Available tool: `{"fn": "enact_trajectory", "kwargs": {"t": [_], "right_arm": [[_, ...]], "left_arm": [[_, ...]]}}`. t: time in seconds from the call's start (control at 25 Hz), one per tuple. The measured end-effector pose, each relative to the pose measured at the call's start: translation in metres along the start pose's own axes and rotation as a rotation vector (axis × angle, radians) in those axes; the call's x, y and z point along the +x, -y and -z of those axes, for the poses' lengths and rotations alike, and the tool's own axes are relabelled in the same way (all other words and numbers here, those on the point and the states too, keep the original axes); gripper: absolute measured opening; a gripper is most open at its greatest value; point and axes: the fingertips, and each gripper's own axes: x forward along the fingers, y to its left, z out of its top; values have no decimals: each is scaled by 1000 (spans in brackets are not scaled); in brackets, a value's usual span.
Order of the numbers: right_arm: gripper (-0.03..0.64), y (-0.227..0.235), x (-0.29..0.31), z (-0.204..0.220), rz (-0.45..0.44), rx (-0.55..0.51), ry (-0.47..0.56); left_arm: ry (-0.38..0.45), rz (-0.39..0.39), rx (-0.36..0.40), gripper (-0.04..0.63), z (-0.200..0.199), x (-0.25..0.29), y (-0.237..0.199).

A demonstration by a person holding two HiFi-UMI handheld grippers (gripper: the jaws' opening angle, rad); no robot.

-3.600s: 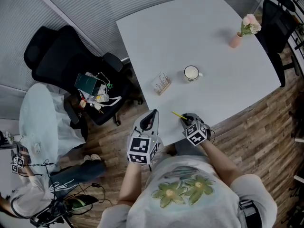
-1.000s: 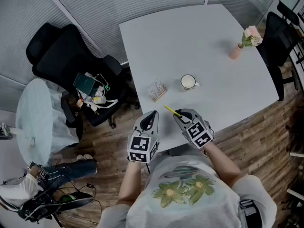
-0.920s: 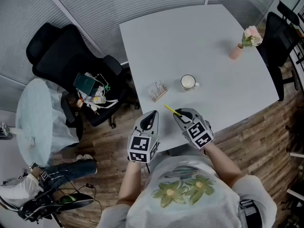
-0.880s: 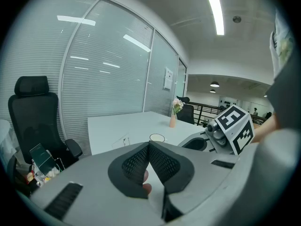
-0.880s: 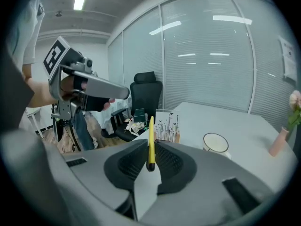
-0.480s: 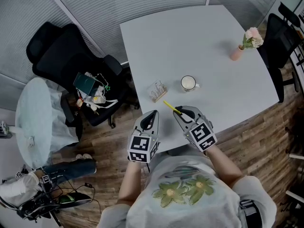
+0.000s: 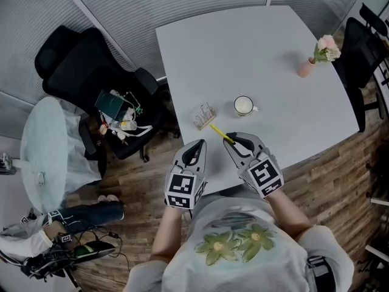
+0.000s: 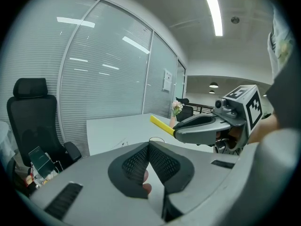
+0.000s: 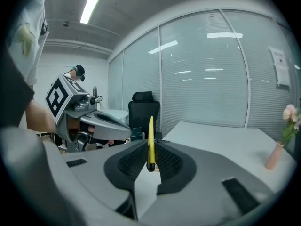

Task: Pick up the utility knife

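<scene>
The utility knife (image 7: 219, 132) is a slim yellow bar that sticks out past my right gripper (image 7: 233, 143) toward the table's middle, lifted above the white table (image 7: 243, 41). In the right gripper view the knife (image 9: 151, 138) stands on edge between the two dark pads, and my right gripper (image 9: 150, 160) is shut on it. My left gripper (image 7: 196, 148) hovers at the table's near edge, to the left of the right one, jaws shut and empty. In the left gripper view my left gripper (image 8: 148, 147) has its tips touching, and the knife (image 8: 162, 125) pokes out of the right gripper (image 8: 188, 126).
On the table stand a white mug (image 7: 244, 106), a small clear holder (image 7: 205, 114) and a pink vase with flowers (image 7: 307, 64). A black office chair (image 7: 91, 72) with clutter on its seat is at the left, a round glass table (image 7: 42, 157) beyond it, and another chair (image 7: 358, 47) at the right.
My right gripper has risen with the yellow knife clamped in it, so it looks larger in the head view. The left gripper has stayed where it was.
</scene>
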Motion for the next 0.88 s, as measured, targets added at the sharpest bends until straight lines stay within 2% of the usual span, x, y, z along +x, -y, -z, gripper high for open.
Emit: {"fn": "enact_trajectory", "kwargs": {"t": [0.44, 0.88], "right_arm": [[49, 1, 0, -27, -8, -6, 44], [49, 3, 5, -35, -19, -13, 57]], "left_arm": [[6, 5, 11, 2, -10, 1, -7], [9, 0, 8, 2, -14, 8, -14]]}}
